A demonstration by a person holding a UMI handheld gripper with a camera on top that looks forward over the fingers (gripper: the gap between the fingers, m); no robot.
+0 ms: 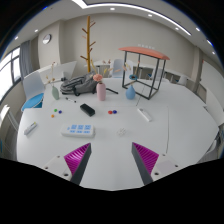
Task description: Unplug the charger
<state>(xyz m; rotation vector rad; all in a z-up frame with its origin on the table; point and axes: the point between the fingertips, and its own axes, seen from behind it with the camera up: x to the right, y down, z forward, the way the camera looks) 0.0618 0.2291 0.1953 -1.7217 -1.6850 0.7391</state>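
Charger (87,110) beyond open hand-held gripper (112,160), mid-table (175,125).

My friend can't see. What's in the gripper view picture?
The open tongs hover over a white table, holding nothing. Beyond them lie a small white tray, a dark block, and a pink bottle. A small table with an orange top stands farther back.

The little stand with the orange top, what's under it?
Under the orange-topped stand only its thin black legs and bare white table show. Nothing seems to sit there. The gripper is open, far from it.
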